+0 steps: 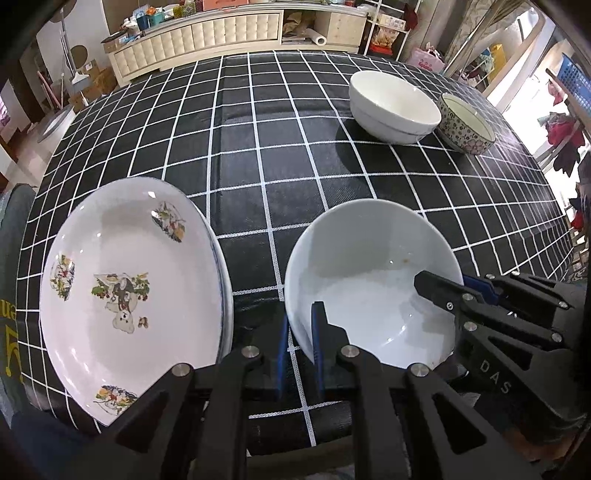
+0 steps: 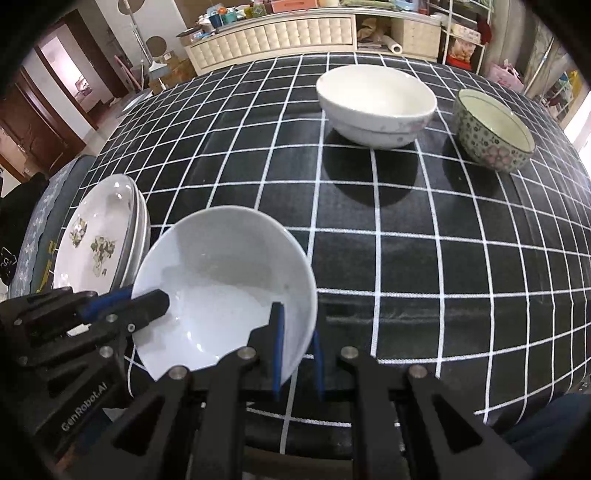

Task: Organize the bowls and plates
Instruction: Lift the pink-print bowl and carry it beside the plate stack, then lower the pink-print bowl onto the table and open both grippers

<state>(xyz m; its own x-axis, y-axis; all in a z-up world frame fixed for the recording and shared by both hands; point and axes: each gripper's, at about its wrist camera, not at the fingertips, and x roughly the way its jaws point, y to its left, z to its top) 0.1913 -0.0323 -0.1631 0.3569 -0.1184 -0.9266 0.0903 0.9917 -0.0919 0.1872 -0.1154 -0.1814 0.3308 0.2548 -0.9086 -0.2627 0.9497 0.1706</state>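
You have the plain white ceramic bowl [image 1: 369, 284] pinched at opposite rims by left gripper [image 1: 301, 347] and right gripper [image 2: 297, 350], near the table edge, with the stacked white bowls [image 2: 375, 105] straight ahead, far side.

Open tablecloth [image 2: 406, 258] between plates [image 2: 92, 243] and stacked bowls [image 2: 373, 107].

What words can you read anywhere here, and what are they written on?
"DAS": on the black plastic right gripper, letters near.
"GenRobot.AI": on the black plastic left gripper, letters near.
Yellow print on dark fabric at the table's edge: cut off, unreadable.
Packages on the cream sideboard: too small to read.
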